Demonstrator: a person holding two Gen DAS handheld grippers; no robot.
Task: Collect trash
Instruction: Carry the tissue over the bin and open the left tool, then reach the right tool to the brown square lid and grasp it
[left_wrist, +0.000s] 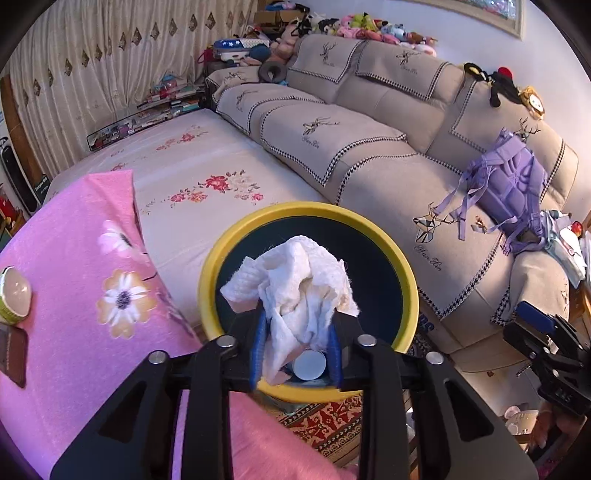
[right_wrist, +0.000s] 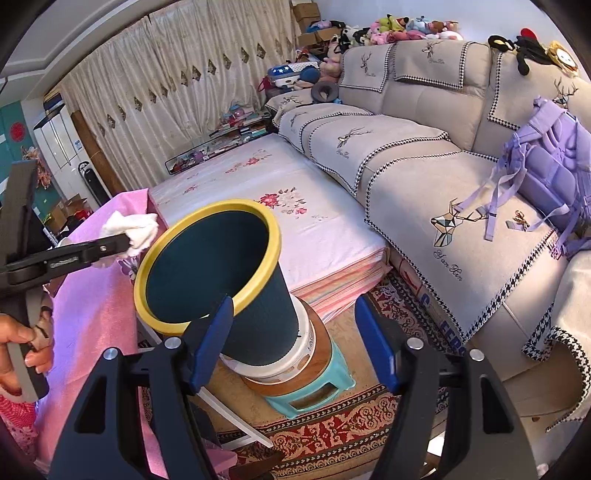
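My left gripper (left_wrist: 297, 325) is shut on a crumpled white tissue (left_wrist: 295, 284) and holds it over the mouth of the dark bin with a yellow rim (left_wrist: 229, 251). A round silver lid (left_wrist: 309, 365) lies at the bin's bottom. In the right wrist view the bin (right_wrist: 255, 317) stands tilted on a white bucket (right_wrist: 299, 354) and a teal stool (right_wrist: 317, 395). The left gripper (right_wrist: 127, 242) with the tissue (right_wrist: 133, 227) is just left of the rim. My right gripper (right_wrist: 295, 332) is open and empty beside the bin.
A pink flowered cloth (left_wrist: 92, 295) covers a table at left, with a round jar (left_wrist: 14, 295) on it. A floral bed (left_wrist: 207, 162) and a beige sofa (left_wrist: 369, 155) with a purple backpack (left_wrist: 513, 192) lie behind. A patterned rug (right_wrist: 332, 435) covers the floor.
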